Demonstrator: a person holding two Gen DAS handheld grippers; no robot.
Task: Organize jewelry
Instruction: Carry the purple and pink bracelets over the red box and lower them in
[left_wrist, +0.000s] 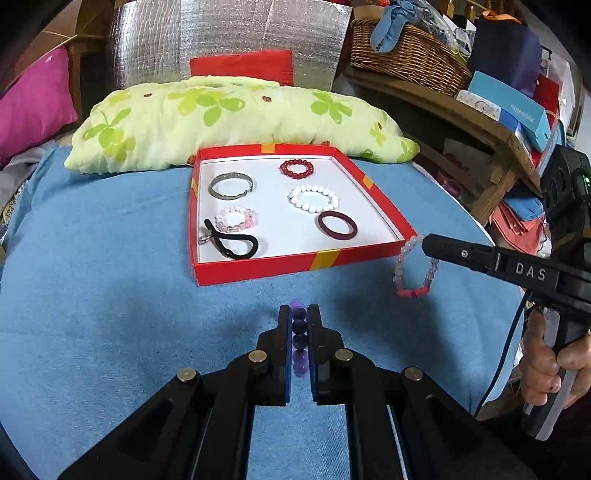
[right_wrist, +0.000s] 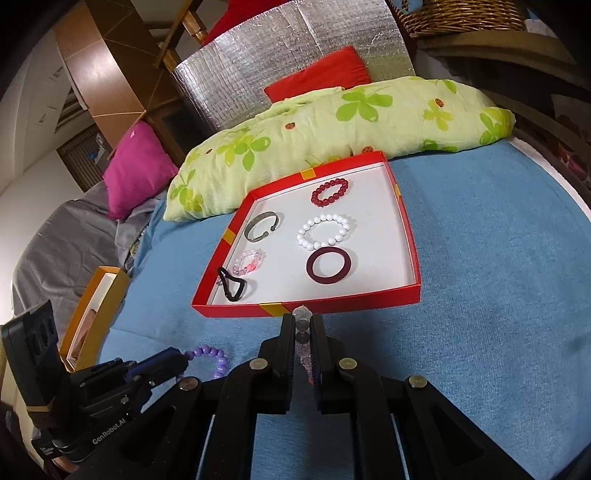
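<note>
A red tray (left_wrist: 258, 264) (right_wrist: 321, 306) with a white floor lies on the blue cloth. In it are a silver bangle (left_wrist: 231, 184), a red bead bracelet (left_wrist: 296, 169), a white bead bracelet (left_wrist: 313, 198), a dark red ring (left_wrist: 337, 226), a pink bead bracelet (left_wrist: 236, 218) and a black hair tie (left_wrist: 232, 242). My left gripper (left_wrist: 299, 314) is shut on a purple bead bracelet (left_wrist: 299, 328) (right_wrist: 212, 360), in front of the tray. My right gripper (right_wrist: 303, 321) (left_wrist: 424, 243) is shut on a pale pink bead bracelet (left_wrist: 413, 269) (right_wrist: 304, 354) that hangs by the tray's near right corner.
A green flowered pillow (left_wrist: 229, 118) lies behind the tray. A pink cushion (left_wrist: 33, 107) is at the far left. A wicker basket (left_wrist: 406, 55) and boxes stand on a wooden shelf at the right. An orange box (right_wrist: 96, 314) lies at the cloth's left edge.
</note>
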